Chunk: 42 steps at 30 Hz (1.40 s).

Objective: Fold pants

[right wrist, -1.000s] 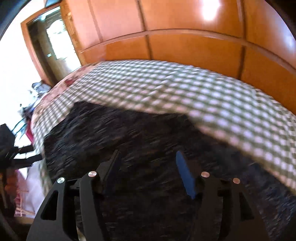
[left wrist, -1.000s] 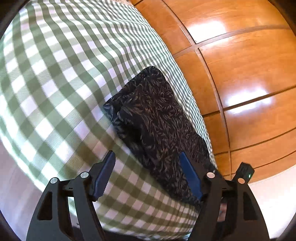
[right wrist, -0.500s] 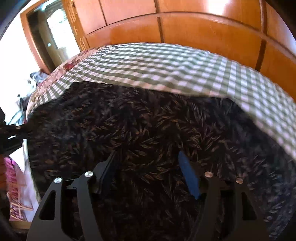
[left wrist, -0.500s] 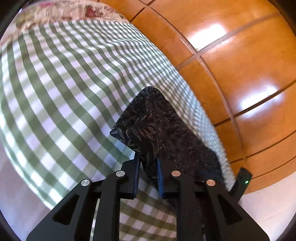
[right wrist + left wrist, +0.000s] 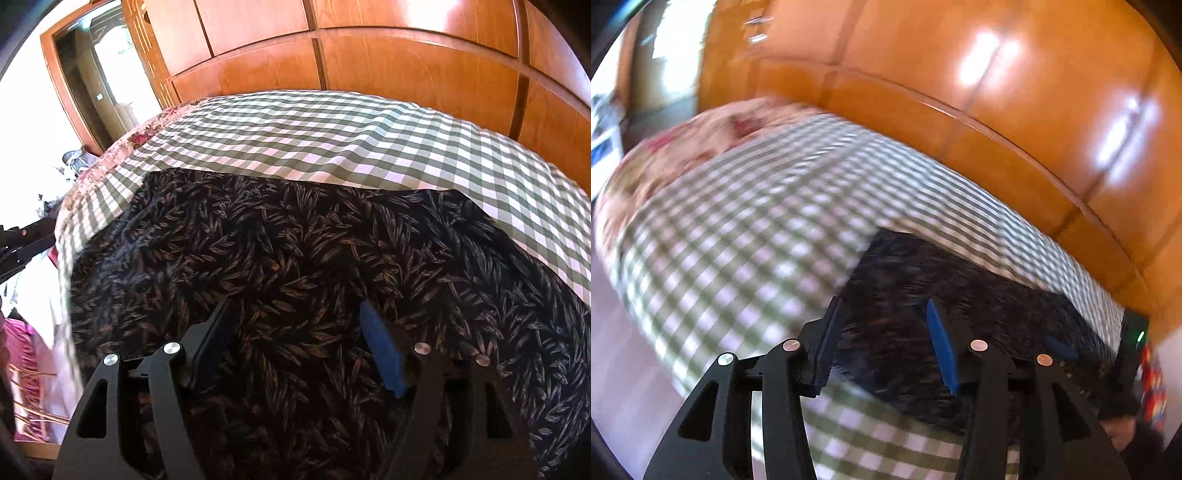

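The dark leaf-print pants (image 5: 314, 266) lie spread flat on the green-and-white checked bedspread (image 5: 332, 140). In the left wrist view the pants (image 5: 979, 317) show as a blurred dark patch near the bed's right edge. My left gripper (image 5: 882, 325) is open and empty, its fingers straddling the pants' left edge just above the cloth. My right gripper (image 5: 295, 325) is open and empty, hovering low over the middle of the pants. The other gripper (image 5: 1130, 343) shows at the far right of the left wrist view.
A glossy wooden wardrobe wall (image 5: 369, 55) stands behind the bed. A floral sheet edge (image 5: 140, 136) and a doorway (image 5: 96, 85) are at the far left. Pink clutter (image 5: 26, 362) lies beside the bed at left.
My left gripper, shut on a bunched pants fold half a second ago, has opened and let go; the cloth now lies flat. The left view swung upward with blur. The right gripper stays open over the pants.
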Each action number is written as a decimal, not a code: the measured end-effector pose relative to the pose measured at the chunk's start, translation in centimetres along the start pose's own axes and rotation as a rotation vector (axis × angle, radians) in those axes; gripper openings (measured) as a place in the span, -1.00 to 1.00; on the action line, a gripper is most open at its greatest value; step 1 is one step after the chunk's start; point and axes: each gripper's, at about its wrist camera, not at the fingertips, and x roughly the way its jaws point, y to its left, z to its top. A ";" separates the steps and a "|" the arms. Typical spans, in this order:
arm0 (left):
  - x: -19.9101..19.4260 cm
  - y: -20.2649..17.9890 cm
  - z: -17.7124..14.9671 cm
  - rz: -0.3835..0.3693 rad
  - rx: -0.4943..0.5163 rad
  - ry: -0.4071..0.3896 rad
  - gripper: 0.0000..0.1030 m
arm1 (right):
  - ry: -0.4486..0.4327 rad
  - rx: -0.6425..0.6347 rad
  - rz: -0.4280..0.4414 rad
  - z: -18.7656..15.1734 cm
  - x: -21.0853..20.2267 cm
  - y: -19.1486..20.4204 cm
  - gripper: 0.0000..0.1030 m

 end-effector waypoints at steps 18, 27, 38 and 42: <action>14.8 -1.6 3.6 0.079 0.112 0.240 -0.31 | -0.022 0.279 -0.158 -2.4 -8.4 -14.6 -0.31; 14.3 -2.8 3.5 0.139 0.175 0.225 -0.31 | -0.101 0.396 -0.159 -1.6 -6.4 -17.8 -0.25; 8.8 -14.7 -0.3 -0.174 0.366 0.127 -0.31 | -0.028 0.227 -0.263 -1.9 -9.9 -17.8 -0.27; 9.4 -19.0 -3.4 -0.257 0.410 0.178 -0.31 | -0.037 0.210 -0.351 -2.6 -8.5 -18.2 -0.35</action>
